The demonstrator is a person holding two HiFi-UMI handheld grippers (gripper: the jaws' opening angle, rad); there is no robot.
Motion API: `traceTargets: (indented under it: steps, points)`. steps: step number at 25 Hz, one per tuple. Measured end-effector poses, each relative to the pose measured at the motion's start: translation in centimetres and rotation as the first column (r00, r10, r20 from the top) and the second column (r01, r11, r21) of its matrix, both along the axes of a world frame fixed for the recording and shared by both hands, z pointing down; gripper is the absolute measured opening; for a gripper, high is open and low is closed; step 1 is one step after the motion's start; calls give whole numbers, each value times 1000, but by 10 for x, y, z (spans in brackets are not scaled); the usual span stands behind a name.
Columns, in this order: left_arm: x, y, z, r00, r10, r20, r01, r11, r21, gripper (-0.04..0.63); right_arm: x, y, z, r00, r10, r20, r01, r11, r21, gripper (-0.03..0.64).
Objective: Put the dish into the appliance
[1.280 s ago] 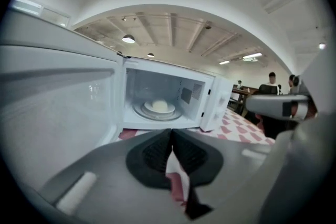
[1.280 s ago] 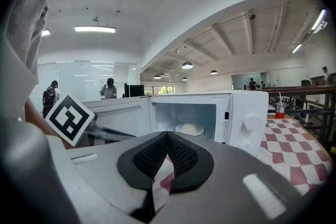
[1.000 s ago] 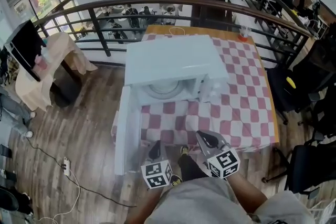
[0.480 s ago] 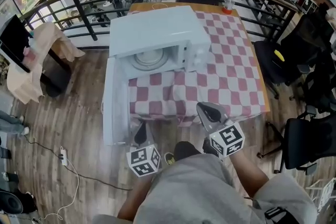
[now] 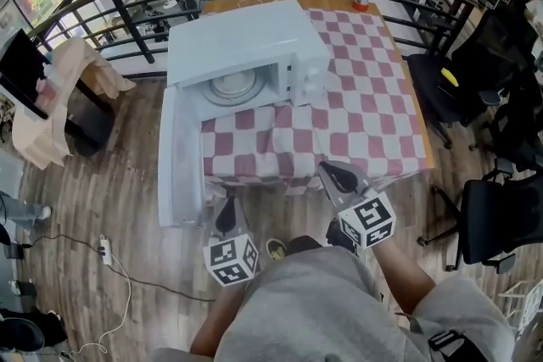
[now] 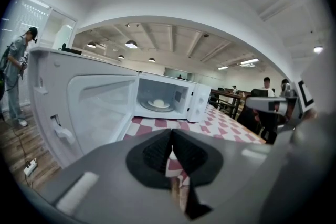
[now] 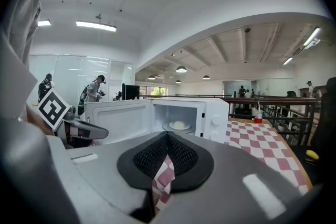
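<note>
Holding the left gripper point(image 5: 226, 212) and right gripper point(image 5: 333, 176) with jaws clenched on nothing, we see the dish point(image 5: 231, 86) at eleven o'clock, inside the open microwave point(image 5: 246, 42) on the checked worktop point(image 5: 365, 114).

Head view: the person has backed off from the table point(image 5: 373, 123). Its whole near edge now shows, with a strip of floor point(image 5: 127, 216) in front, and the microwave point(image 5: 246, 55) sits farther off and more to the left. The left gripper point(image 5: 226, 216) has drawn back from the near edge to over the floor. The right gripper point(image 5: 338, 180) is now at that edge rather than over the cloth.
</note>
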State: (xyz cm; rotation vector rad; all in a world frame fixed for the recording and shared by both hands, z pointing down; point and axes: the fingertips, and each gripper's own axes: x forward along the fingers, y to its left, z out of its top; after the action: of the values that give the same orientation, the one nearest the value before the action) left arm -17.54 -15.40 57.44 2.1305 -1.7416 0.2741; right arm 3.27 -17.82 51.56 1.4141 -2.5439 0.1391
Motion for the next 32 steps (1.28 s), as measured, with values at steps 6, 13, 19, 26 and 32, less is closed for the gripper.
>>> traceTargets:
  steps: [6, 13, 19, 26, 32]
  points:
    - [20, 17, 2, 1000, -1, -7, 1, 1000, -31, 11, 14, 12, 1, 1000, -8, 10, 8, 1000, -4, 0]
    - [54, 46, -13, 1000, 9, -20, -9, 1000, -24, 10, 40, 44, 1, 999, 1, 32, 0, 1000, -31, 0]
    - [80, 83, -27, 1000, 14, -19, -13, 1000, 15, 11, 58, 91, 5, 999, -2, 52, 4, 999, -43, 0]
    - [107, 152, -29, 1000, -7, 4, 7, 999, 43, 11, 86, 158, 3, 997, -4, 81, 7, 999, -31, 0]
    - [117, 208, -34, 999, -43, -3, 43, 998, 51, 11, 96, 209, 2, 996, -26, 85, 27, 1000, -16, -2]
